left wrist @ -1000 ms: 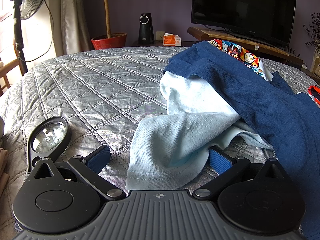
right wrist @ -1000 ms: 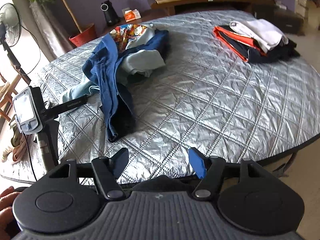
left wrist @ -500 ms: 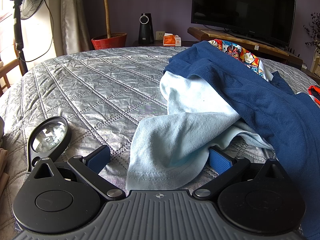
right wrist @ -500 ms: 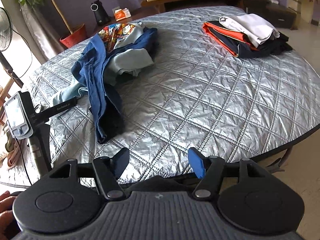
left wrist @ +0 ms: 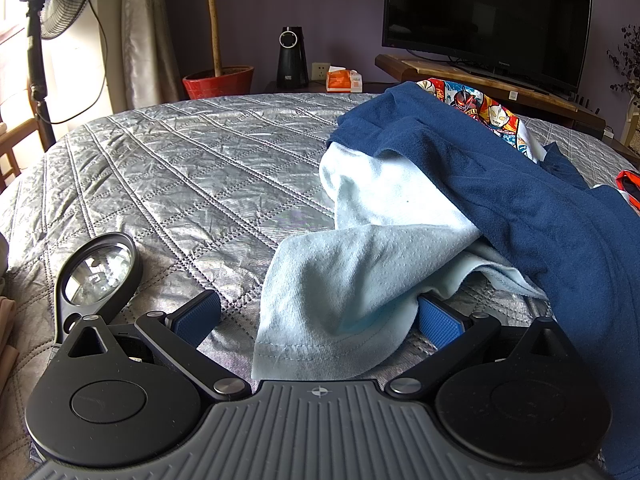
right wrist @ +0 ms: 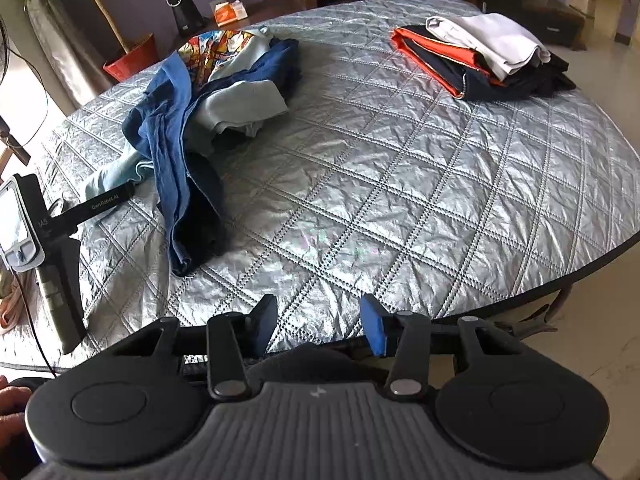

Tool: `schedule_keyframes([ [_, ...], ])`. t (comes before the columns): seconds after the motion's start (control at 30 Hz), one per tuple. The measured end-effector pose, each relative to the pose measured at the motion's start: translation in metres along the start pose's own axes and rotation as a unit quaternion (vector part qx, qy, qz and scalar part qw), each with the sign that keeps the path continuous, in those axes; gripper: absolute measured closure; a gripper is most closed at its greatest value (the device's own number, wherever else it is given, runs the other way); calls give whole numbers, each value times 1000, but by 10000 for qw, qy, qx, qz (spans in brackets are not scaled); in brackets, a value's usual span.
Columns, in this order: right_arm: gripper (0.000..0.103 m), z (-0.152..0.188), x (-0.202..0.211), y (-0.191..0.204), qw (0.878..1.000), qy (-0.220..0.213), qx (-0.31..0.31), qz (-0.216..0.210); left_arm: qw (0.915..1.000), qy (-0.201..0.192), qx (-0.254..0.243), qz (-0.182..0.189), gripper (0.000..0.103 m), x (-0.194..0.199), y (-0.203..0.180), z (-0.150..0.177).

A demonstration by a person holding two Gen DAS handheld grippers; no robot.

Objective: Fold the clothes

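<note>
Pale blue garment [left wrist: 360,280] hem between wide left gripper [left wrist: 318,322] jaws, unclamped.

Black ribbed gripper [left wrist: 318,322], seemingly blue-padded fingers [left wrist: 438,322]

From the left wrist we look low and close across the light blue shirt [left wrist: 360,264]. From the right wrist we look down from higher, sharing that quilted table [right wrist: 400,184].

- On the round table under a silver quilted cover [right wrist: 400,184], a loose heap of clothes [right wrist: 224,96] lies far left.
- A folded stack of clothes [right wrist: 480,56] lies far right, well apart.
- A black-rimmed magnifying glass [left wrist: 98,268] lies left of the heap.
</note>
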State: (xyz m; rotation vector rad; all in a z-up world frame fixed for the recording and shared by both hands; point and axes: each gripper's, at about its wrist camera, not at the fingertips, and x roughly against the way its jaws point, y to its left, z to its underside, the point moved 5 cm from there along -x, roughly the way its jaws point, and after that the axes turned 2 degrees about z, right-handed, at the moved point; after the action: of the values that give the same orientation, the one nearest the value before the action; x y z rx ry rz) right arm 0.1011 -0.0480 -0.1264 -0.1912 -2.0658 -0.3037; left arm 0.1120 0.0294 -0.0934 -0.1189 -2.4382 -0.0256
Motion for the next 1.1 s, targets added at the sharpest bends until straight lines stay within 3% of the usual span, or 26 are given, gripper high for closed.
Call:
schedule_keyframes([
  [0.23,61,0,3,12,9993,-116,335,-93,10000,0,0,0,0,0,0,0],
  [1.1,63,0,-3,14,9990,5,280,-338,10000,-3,-3,4,0,0,0,0],
])
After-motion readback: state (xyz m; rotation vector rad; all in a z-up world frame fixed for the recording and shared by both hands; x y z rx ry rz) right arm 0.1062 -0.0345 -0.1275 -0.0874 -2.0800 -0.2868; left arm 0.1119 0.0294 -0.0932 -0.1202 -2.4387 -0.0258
